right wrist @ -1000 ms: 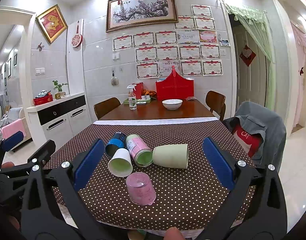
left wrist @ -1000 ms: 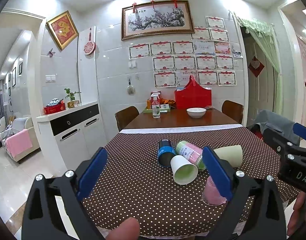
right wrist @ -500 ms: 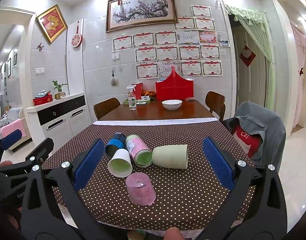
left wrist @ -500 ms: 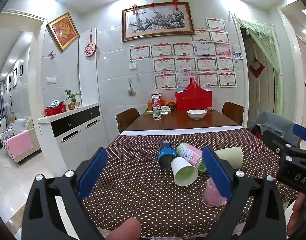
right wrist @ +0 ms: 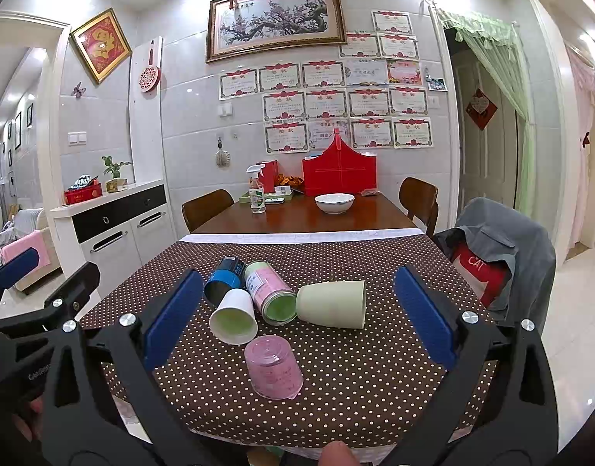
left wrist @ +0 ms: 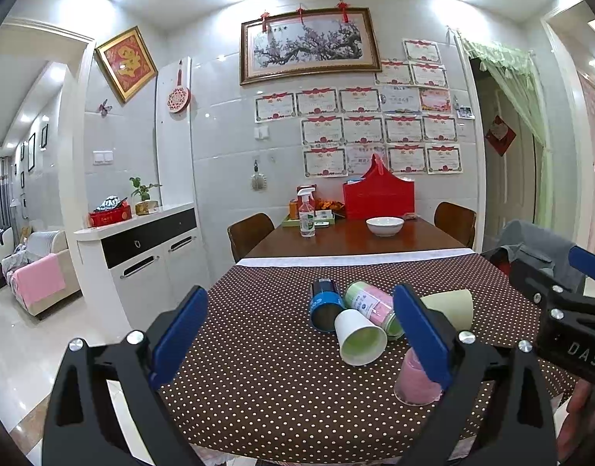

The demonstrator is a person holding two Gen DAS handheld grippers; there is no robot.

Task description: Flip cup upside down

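Several cups lie on a brown dotted tablecloth (right wrist: 375, 388). A pink translucent cup (right wrist: 273, 367) stands upside down nearest me; it is partly hidden behind a finger in the left wrist view (left wrist: 414, 382). A white paper cup (right wrist: 234, 316) (left wrist: 360, 337), a blue cup (right wrist: 223, 279) (left wrist: 325, 305), a pink-and-green cup (right wrist: 270, 293) (left wrist: 369, 303) and a pale green cup (right wrist: 332, 303) (left wrist: 451, 306) lie on their sides. My right gripper (right wrist: 297, 326) is open and empty above the near table edge. My left gripper (left wrist: 297, 336) is open and empty, left of the cups.
A white bowl (right wrist: 334, 202), a spray bottle (right wrist: 257, 194) and a red bag (right wrist: 339, 171) stand on the far wooden table. A chair draped with grey clothing (right wrist: 495, 256) is at the right. A white cabinet (left wrist: 142, 248) is at the left.
Both grippers have barely moved; the left view shifted very slightly. The cups are where they were.
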